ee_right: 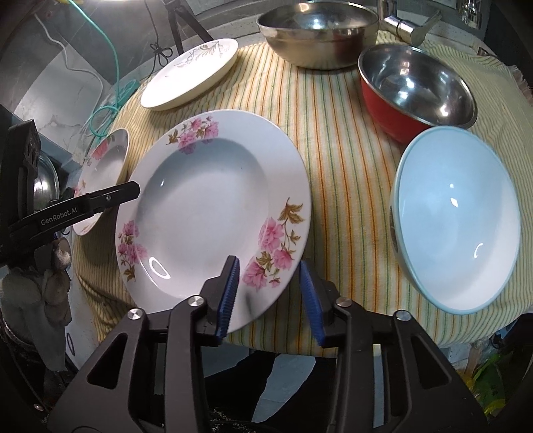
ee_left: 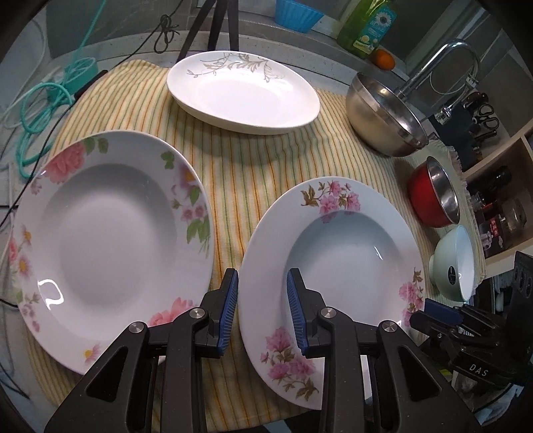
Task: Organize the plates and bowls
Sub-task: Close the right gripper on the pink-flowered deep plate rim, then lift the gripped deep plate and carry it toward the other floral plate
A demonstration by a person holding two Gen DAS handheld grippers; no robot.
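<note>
A deep plate with pink flowers and brown leaves lies at the front middle of the striped cloth. My left gripper is open, its fingers astride that plate's left rim. My right gripper is open, astride the same plate's near right rim. A larger plate with pink and green flowers lies to the left. A white oval plate with a grey leaf pattern lies at the back. A pale blue bowl, a red steel bowl and a large steel bowl stand on the right.
The yellow striped cloth covers the counter. A tap, a green detergent bottle, an orange and a blue cup are at the back. Teal cable lies at the left. A shelf with bottles is at the right.
</note>
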